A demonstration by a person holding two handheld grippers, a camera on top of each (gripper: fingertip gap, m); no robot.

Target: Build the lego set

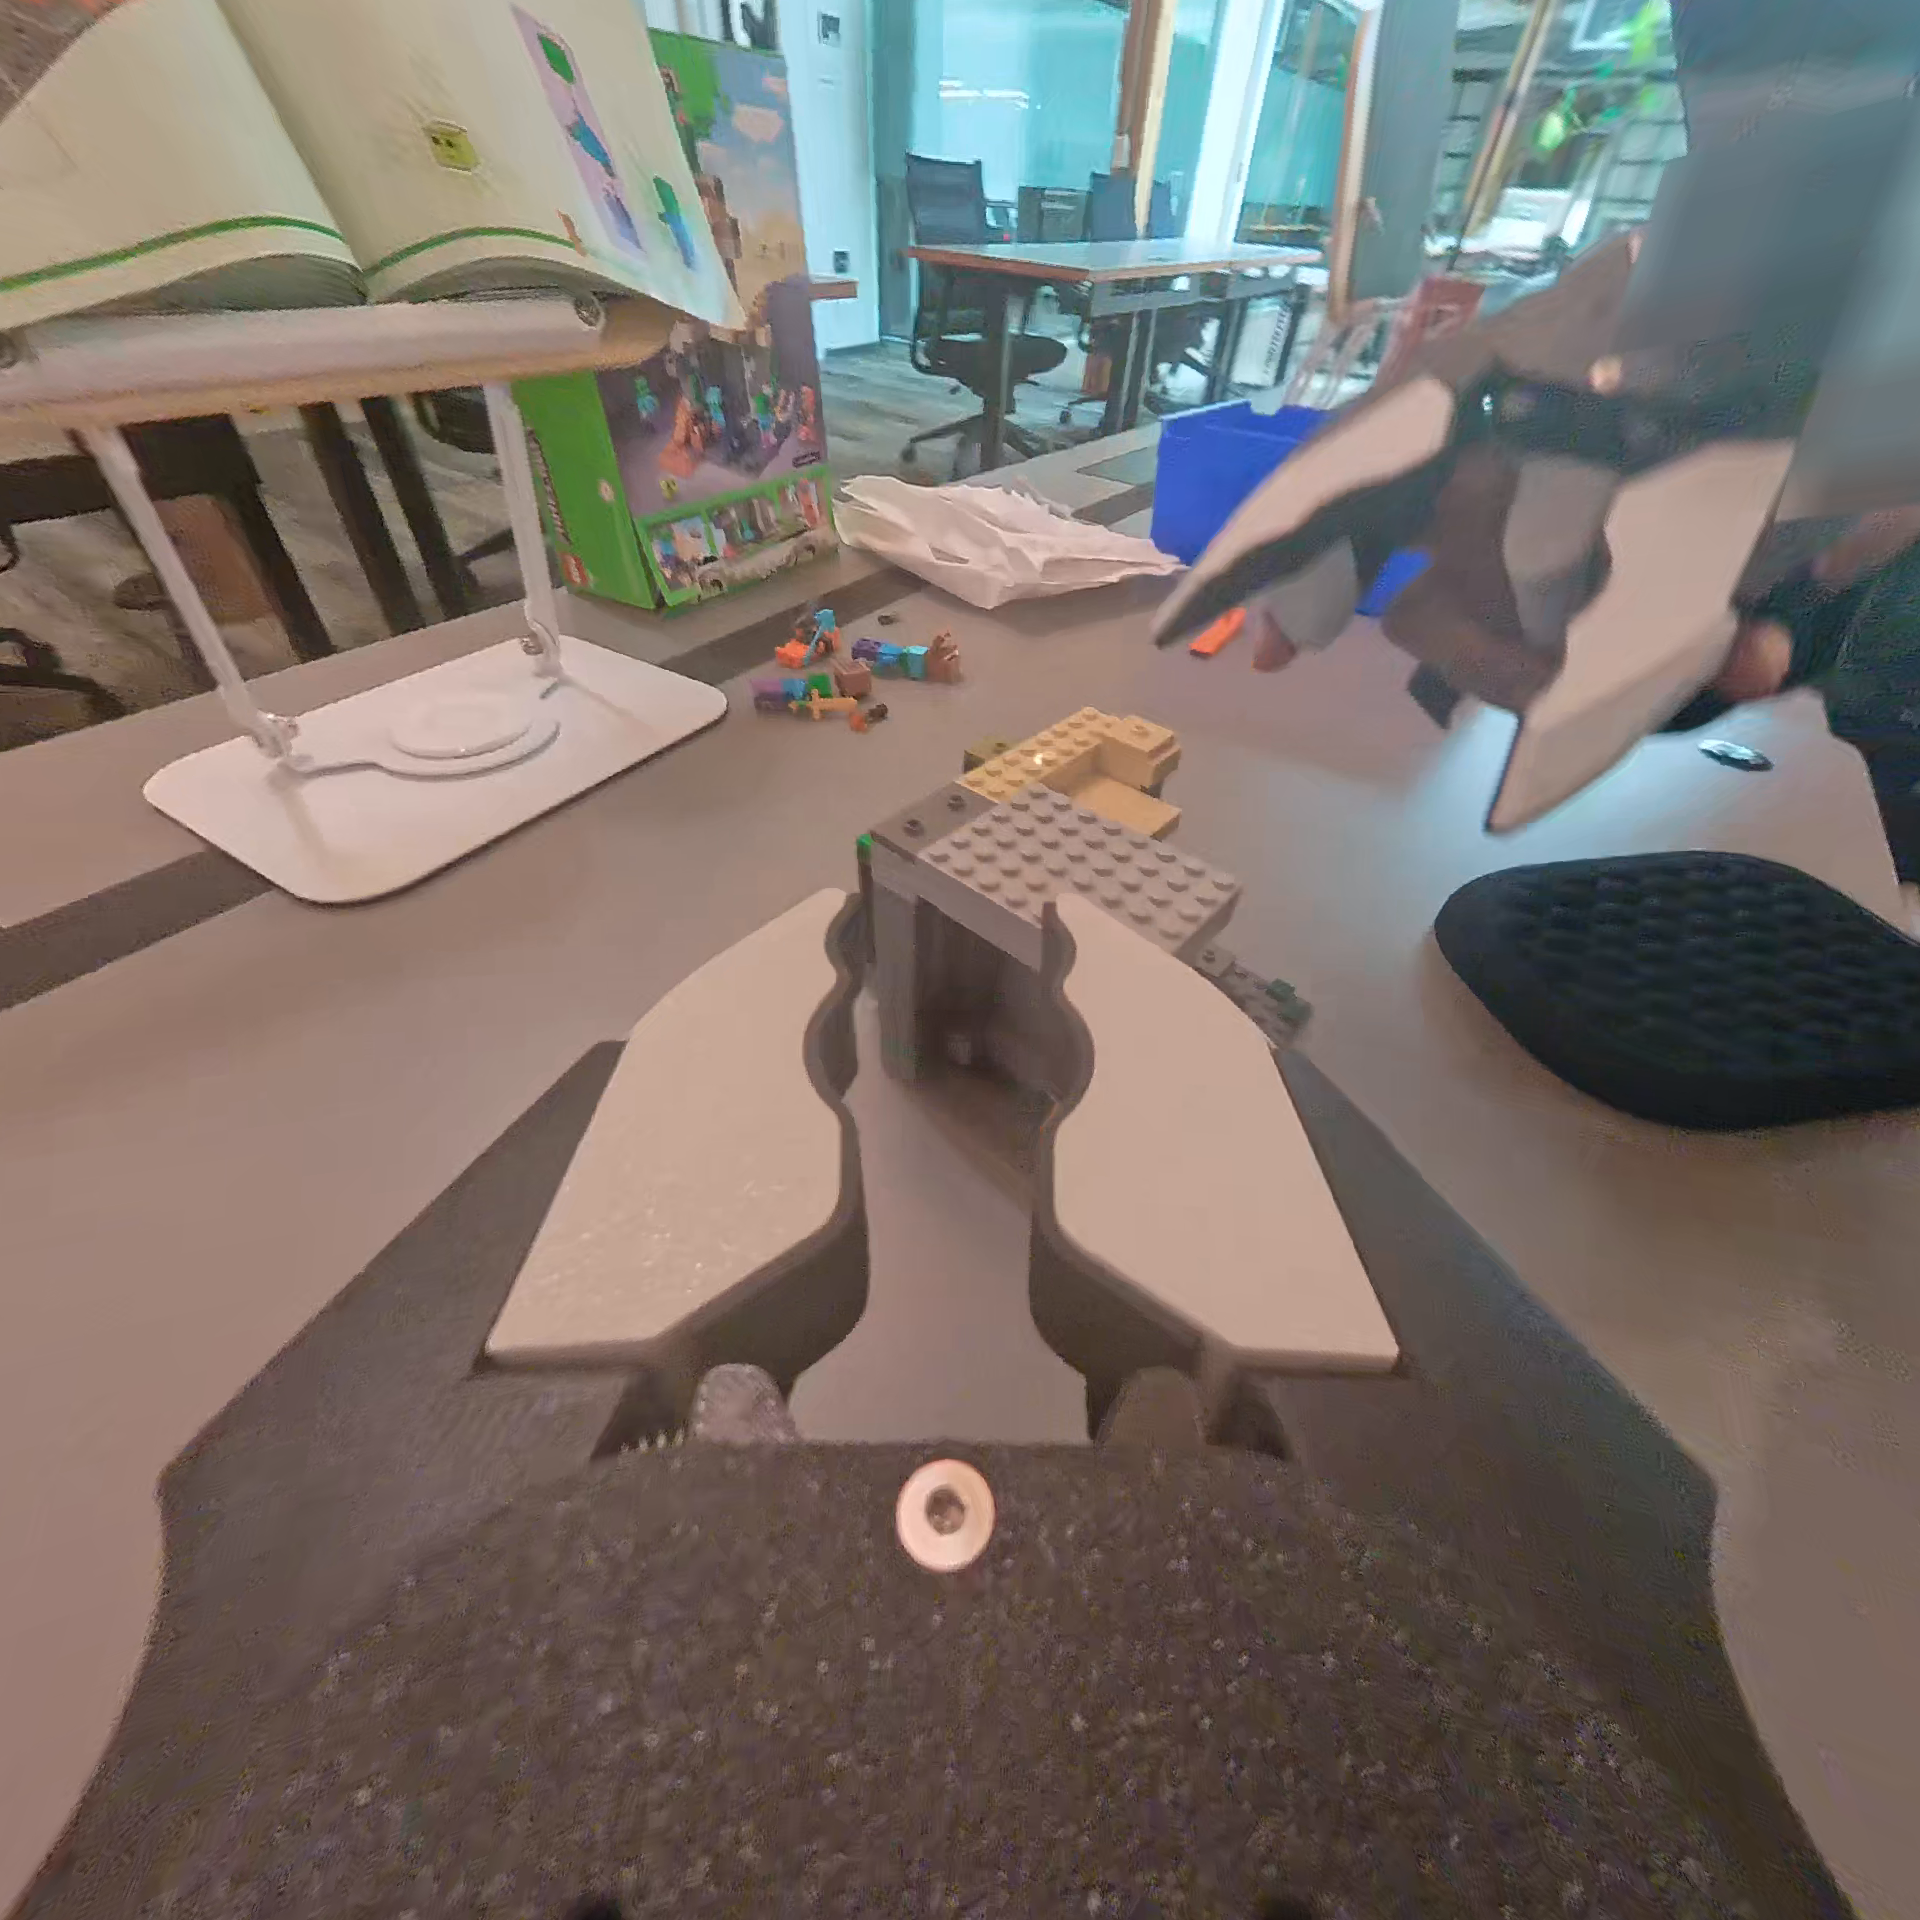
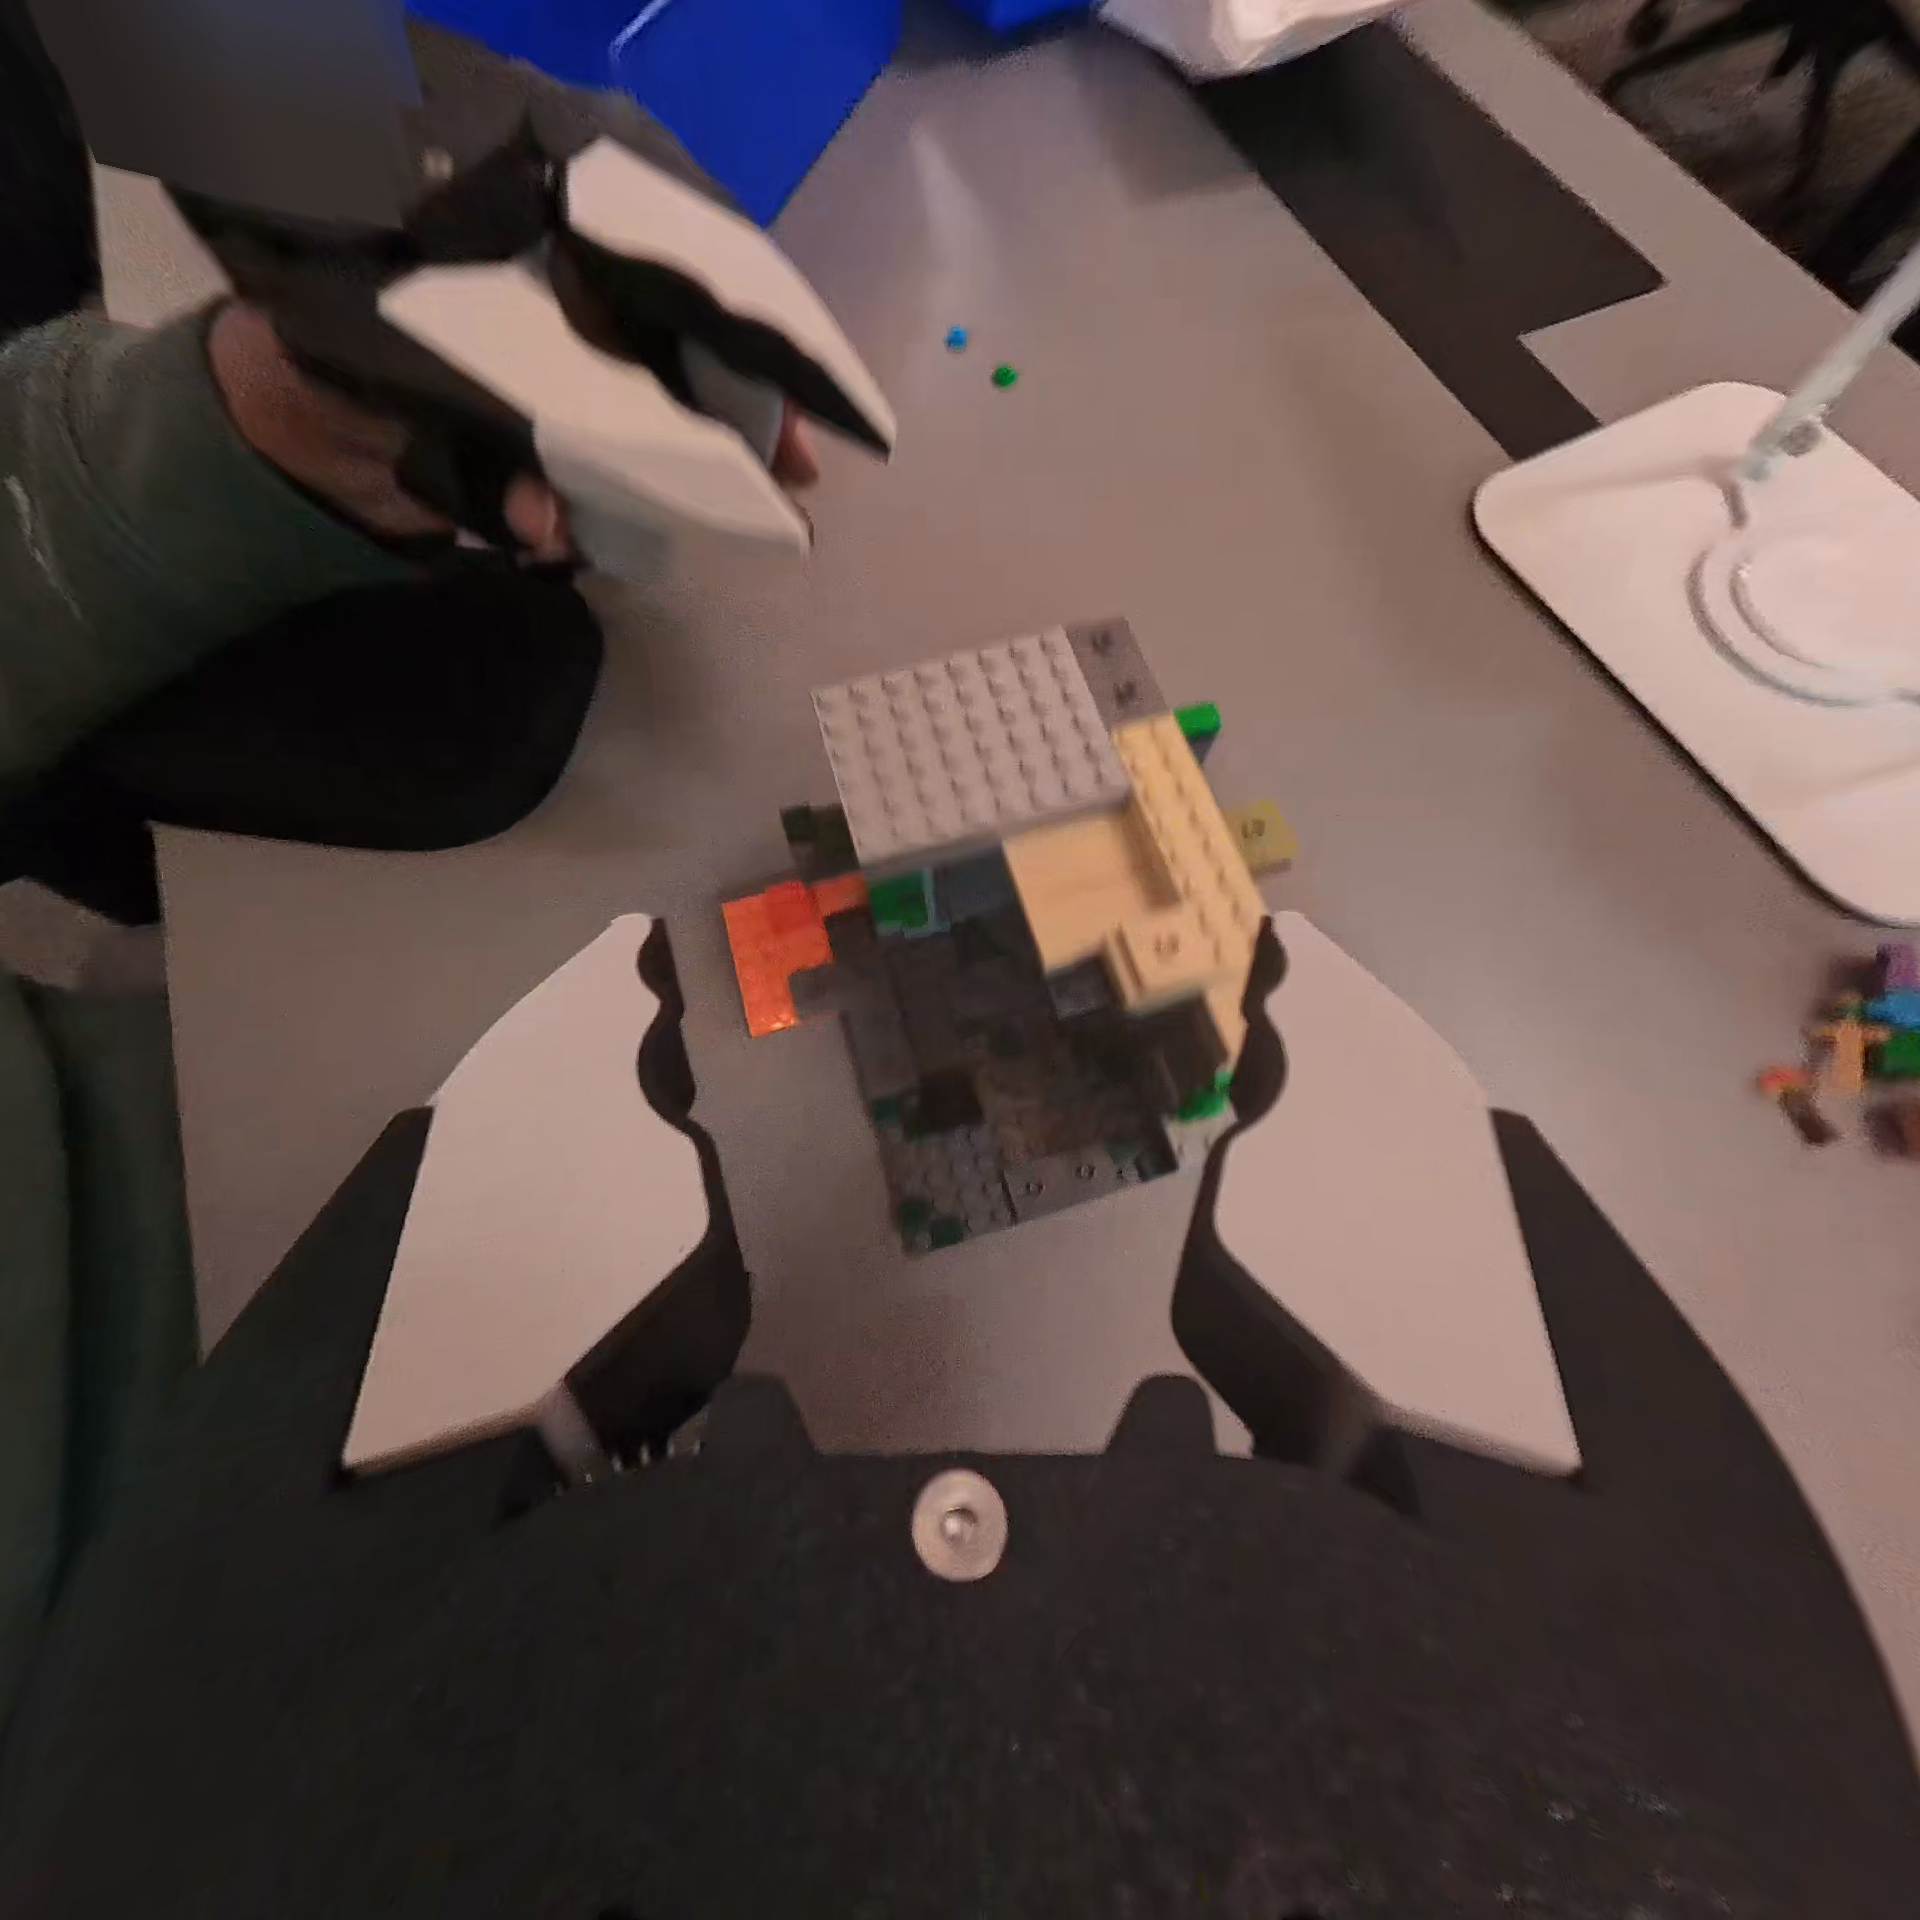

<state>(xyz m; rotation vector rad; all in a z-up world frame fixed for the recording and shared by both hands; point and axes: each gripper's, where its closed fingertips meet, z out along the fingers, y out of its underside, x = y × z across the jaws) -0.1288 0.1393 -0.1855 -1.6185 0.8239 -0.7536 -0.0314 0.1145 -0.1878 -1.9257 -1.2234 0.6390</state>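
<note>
**Brick build standing on the table, both tongs empty**

A partly assembled brick build (image 1: 1081,862) of grey, tan and orange pieces is being shown standing on the table (image 1: 520,1039). The left tongs (image 1: 951,914) are being held narrowly parted and empty, short of the build. The right tongs (image 2: 956,925) are being held wide apart above it, gripping nothing. Loose small pieces (image 1: 852,665) are lying unattached beyond it.

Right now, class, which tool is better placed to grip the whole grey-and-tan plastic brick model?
Probably right. The right tool hangs wide open above the grey-and-tan plastic brick model, which fits between its fingers. The left tool stands narrower than the model, lined up with only one grey corner. Neither holds anything.
</note>
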